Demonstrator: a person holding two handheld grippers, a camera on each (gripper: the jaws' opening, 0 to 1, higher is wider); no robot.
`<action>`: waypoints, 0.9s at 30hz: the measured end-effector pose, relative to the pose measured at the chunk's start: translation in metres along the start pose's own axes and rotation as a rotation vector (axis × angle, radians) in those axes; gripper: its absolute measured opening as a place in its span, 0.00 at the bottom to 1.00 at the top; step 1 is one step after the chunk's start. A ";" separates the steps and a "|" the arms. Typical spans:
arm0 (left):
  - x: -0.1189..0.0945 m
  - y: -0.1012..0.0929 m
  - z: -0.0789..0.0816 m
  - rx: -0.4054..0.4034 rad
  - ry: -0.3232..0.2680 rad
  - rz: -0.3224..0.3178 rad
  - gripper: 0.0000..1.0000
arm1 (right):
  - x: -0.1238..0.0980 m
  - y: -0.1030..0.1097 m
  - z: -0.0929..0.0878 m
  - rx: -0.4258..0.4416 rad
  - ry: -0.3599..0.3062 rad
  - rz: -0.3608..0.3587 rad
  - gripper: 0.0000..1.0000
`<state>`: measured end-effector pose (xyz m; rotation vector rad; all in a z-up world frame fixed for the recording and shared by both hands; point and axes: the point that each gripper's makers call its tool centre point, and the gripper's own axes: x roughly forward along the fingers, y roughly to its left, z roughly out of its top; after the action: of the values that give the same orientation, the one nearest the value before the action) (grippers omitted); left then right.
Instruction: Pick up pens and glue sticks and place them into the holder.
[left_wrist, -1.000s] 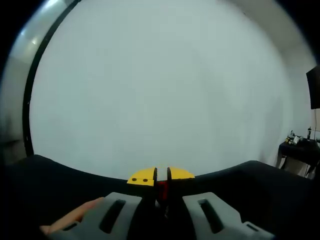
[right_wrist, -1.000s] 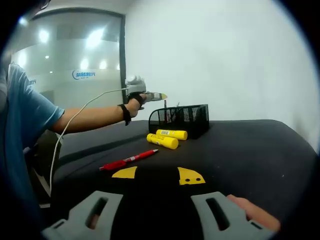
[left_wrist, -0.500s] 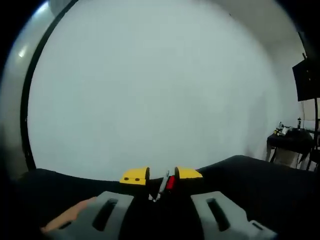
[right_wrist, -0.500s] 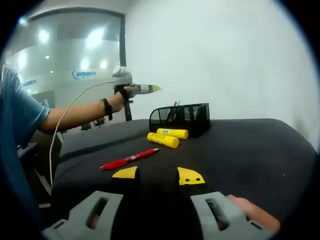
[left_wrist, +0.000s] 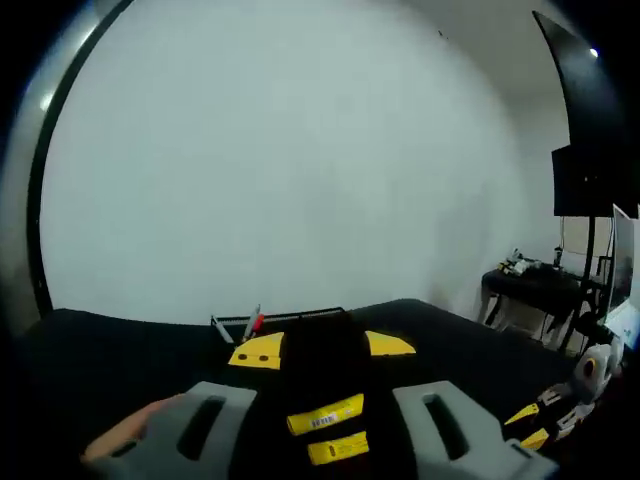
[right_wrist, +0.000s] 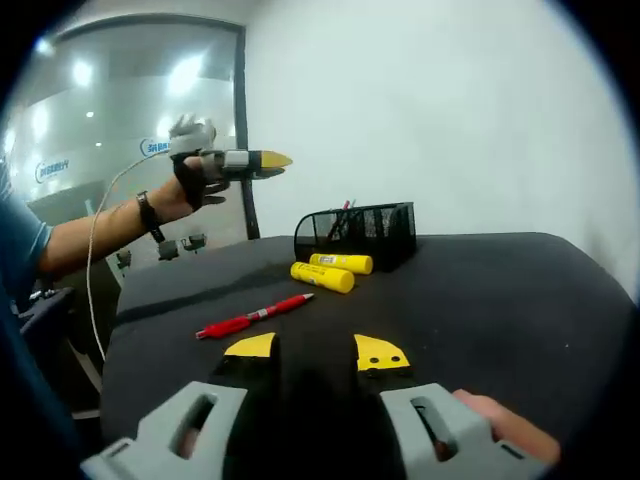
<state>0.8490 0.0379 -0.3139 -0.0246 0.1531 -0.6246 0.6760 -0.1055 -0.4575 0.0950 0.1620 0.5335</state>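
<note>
Left gripper (right_wrist: 262, 160) raised beside the holder (right_wrist: 356, 234), jaws apart and empty; right gripper (right_wrist: 313, 351) likewise; risk: the round glue sticks (right_wrist: 331, 271) roll when pinched.

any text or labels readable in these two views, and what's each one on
No text here can be read.
Glue sticks: dark print on the yellow bodies, too small to read.
Glass wall: blue logo with characters beside it, too blurred to read.
Glue sticks below the left gripper: label on the upper stick, blurred.
Red pen and mesh holder: no print visible.
</note>
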 end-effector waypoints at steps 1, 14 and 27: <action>-0.002 -0.003 -0.003 -0.008 0.010 -0.002 0.27 | 0.000 0.000 0.000 0.003 0.002 -0.004 0.25; -0.017 -0.047 -0.046 0.010 0.262 -0.094 0.34 | -0.001 -0.002 -0.003 0.005 0.017 -0.013 0.25; -0.031 -0.068 -0.082 0.056 0.482 -0.132 0.33 | -0.003 0.002 -0.002 0.004 0.011 -0.005 0.25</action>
<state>0.7729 0.0029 -0.3858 0.1721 0.6034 -0.7586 0.6721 -0.1058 -0.4587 0.0956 0.1737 0.5290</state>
